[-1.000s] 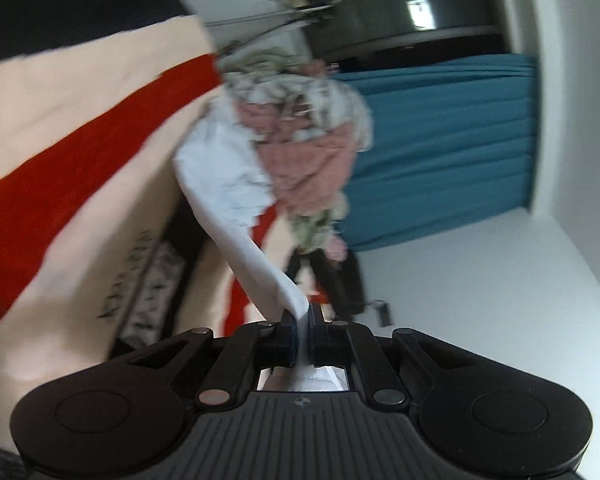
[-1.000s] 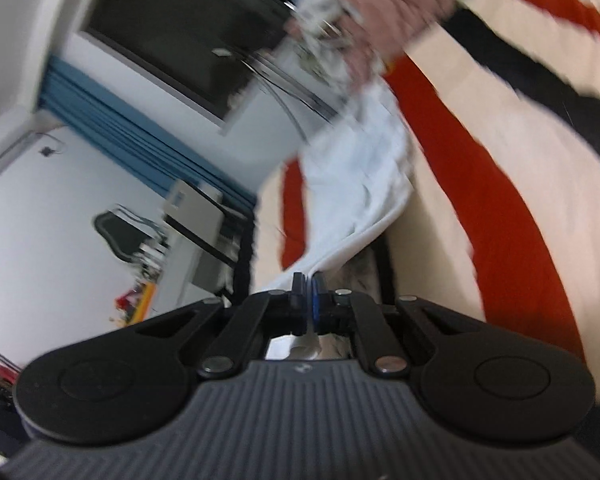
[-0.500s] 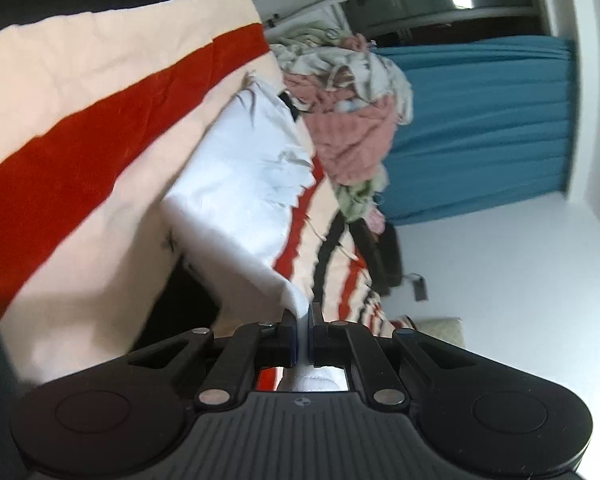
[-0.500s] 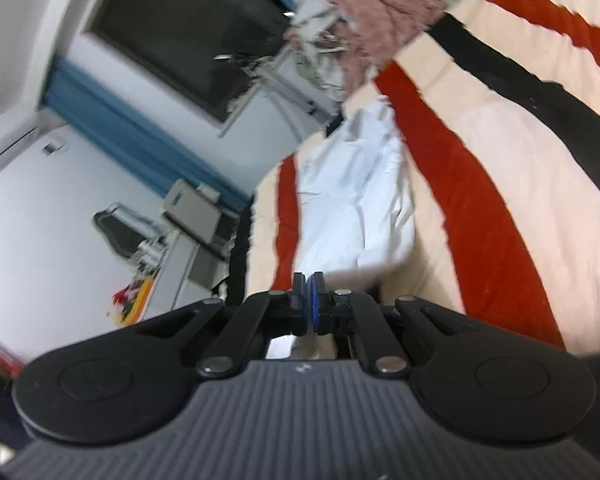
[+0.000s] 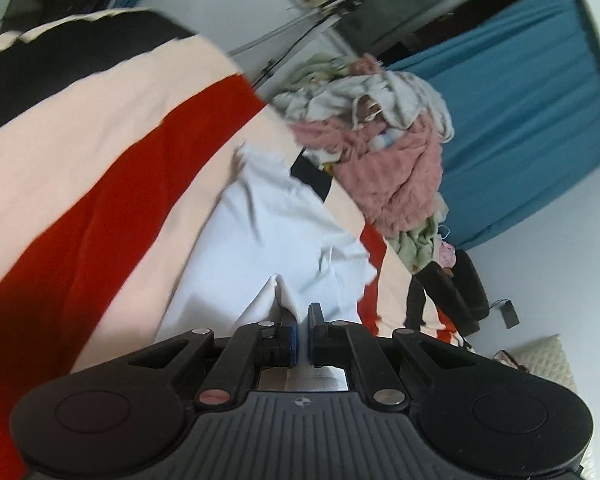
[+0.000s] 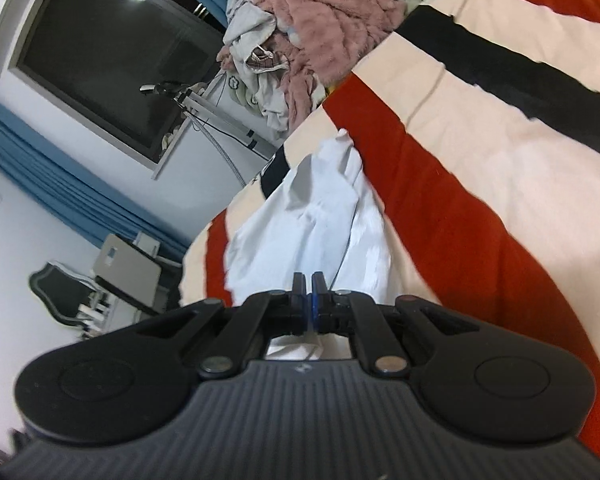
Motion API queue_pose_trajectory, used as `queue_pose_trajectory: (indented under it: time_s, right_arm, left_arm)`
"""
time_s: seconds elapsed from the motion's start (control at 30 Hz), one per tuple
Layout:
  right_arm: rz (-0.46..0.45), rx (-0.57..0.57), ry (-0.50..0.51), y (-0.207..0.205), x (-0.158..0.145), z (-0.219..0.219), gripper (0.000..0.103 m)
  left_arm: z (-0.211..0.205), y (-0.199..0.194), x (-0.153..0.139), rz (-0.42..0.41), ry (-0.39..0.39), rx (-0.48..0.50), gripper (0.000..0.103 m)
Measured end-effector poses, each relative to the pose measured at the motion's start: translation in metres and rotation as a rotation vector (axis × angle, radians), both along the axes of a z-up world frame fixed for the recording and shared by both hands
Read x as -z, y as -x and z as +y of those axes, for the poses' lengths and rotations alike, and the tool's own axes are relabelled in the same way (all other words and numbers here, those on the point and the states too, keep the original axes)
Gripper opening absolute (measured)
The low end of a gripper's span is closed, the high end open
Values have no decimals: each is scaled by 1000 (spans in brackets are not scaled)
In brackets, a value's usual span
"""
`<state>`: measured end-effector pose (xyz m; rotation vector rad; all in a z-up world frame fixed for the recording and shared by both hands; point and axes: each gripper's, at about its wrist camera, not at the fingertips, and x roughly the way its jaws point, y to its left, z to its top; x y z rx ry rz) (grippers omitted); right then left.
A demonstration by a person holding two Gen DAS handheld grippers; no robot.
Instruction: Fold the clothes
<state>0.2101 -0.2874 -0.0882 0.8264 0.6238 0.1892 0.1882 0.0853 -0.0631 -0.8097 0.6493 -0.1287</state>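
Observation:
A pale white garment [image 5: 276, 232] lies stretched out on a bed cover striped in cream, red and black [image 5: 112, 184]. My left gripper [image 5: 303, 312] is shut on the near edge of that garment, a fold of cloth rising between its jaws. In the right wrist view the same white garment [image 6: 320, 220] runs away from me over the striped cover [image 6: 480, 184], and my right gripper [image 6: 310, 282] is shut on its near edge. Cloth shows under both sets of fingers.
A heap of unfolded clothes, pink, grey and green [image 5: 384, 140], sits at the far end of the bed [image 6: 312, 28]. Blue curtains [image 5: 520, 120] hang behind it. A dark window [image 6: 100, 64], a clothes rack [image 6: 216, 120] and a desk with a chair [image 6: 100, 284] stand beyond the bed.
Both grippers have swung down and forward with the garment, which hung in the air and now lies flat along the striped cover. Both stay shut on its edge.

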Motion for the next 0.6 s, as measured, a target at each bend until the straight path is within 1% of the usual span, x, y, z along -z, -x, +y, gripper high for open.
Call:
queue_pose_trajectory:
  time_s: [0.1, 0.2, 0.3, 0.37, 0.4, 0.43, 0.47, 0.5, 0.53, 0.57, 0.6]
  right_arm:
    - [-40, -8, 52, -21, 17, 3, 5]
    - [-57, 3, 108, -39, 29, 6, 4]
    - [-89, 37, 169, -53, 35, 2, 4]
    - [-95, 43, 179, -57, 39, -2, 5]
    - [-99, 38, 185, -58, 40, -2, 7]
    - [-102, 31, 186, -58, 41, -1, 8]
    - [-97, 16, 177, -58, 42, -1, 8]
    - [-86, -3, 164, -58, 42, 1, 9]
    - [-78, -27, 155, -58, 41, 3, 10]
    - [-72, -56, 150, -57, 40, 5, 18]
    - [-66, -84, 144, -56, 38, 7, 40]
  left_arm:
    - [0, -29, 16, -37, -5, 1, 5]
    - [-4, -56, 28, -32, -75, 0, 5]
    - [-3, -75, 47, 4, -90, 13, 6]
    - [-2, -81, 55, 40, -131, 37, 6]
    - [-3, -81, 57, 46, -143, 47, 7]
    - [-3, -80, 59, 50, -154, 56, 15]
    - [-3, -80, 58, 48, -155, 74, 34]
    - [-3, -80, 57, 47, -155, 92, 45]
    - [-3, -77, 52, 36, -153, 109, 63]
    - [-3, -73, 47, 17, -159, 111, 75]
    - [-2, -69, 42, -3, -165, 112, 81]
